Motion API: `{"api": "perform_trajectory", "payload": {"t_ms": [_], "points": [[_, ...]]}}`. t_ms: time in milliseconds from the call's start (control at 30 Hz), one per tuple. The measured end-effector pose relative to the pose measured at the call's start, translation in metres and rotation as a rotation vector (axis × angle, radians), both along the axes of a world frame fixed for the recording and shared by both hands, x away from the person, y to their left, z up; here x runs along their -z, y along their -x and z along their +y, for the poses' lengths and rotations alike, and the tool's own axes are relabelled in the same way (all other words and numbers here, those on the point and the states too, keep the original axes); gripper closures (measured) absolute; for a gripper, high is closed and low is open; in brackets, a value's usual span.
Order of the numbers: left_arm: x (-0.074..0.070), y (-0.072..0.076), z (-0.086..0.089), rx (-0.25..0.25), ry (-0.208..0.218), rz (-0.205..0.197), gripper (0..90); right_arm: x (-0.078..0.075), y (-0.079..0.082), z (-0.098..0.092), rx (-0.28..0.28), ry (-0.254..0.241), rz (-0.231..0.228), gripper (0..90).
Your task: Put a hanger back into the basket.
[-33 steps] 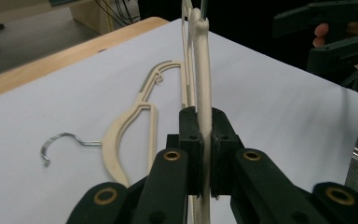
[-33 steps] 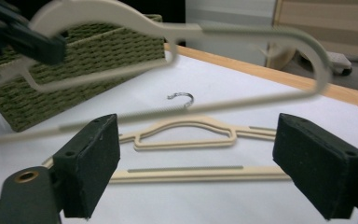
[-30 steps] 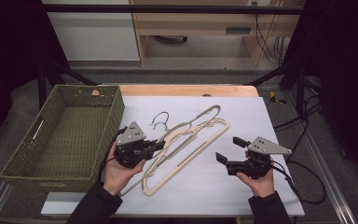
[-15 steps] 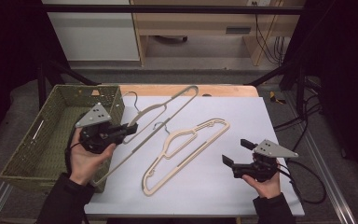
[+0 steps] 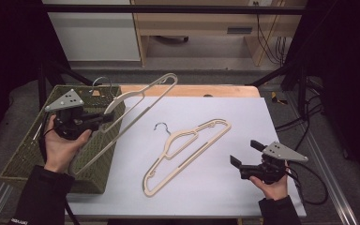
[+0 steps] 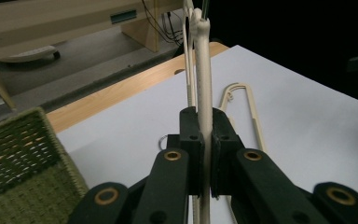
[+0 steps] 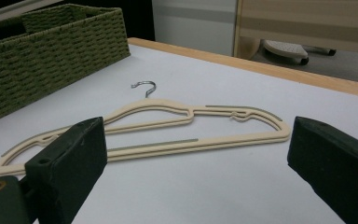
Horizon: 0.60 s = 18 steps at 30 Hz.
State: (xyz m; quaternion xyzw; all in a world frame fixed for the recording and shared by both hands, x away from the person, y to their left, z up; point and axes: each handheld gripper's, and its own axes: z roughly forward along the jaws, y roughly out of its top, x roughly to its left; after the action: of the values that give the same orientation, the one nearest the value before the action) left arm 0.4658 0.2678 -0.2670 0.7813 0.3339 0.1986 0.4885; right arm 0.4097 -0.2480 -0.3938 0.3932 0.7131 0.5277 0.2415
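Lifted off the sheet and swung over the basket [image 5: 33, 154], one hanger [image 5: 136, 101] pinched tight in left gripper [image 5: 104, 118], right gripper [image 5: 244, 157] just spread wide, empty, near second hanger [image 5: 187, 152]; could snag the rim.

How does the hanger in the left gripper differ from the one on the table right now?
The held hanger is clamped in the left gripper, lifted and tilted over the basket; the table hanger lies flat and untouched on the white surface, before the open right gripper. Both are cream with metal hooks.
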Motion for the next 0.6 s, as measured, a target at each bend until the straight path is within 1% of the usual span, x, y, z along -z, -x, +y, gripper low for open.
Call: {"api": "perform_trajectory", "payload": {"t_ms": [167,333,467,600], "points": [[-0.002,-0.007,0.018,-0.022,0.003,0.0,86.0,0.001,0.001,-0.001,-0.003,0.001,0.004,5.3],[-0.003,-0.01,0.036,-0.052,-0.026,-0.006,86.0,0.001,0.0,-0.002,-0.005,-0.001,0.007,5.3],[-0.002,-0.013,0.049,-0.072,-0.023,-0.005,86.0,0.001,0.0,-0.001,-0.006,0.0,0.007,5.3],[0.0,-0.017,0.063,-0.096,-0.03,-0.009,86.0,0.001,0.0,-0.001,-0.007,0.002,0.007,5.4]]}}
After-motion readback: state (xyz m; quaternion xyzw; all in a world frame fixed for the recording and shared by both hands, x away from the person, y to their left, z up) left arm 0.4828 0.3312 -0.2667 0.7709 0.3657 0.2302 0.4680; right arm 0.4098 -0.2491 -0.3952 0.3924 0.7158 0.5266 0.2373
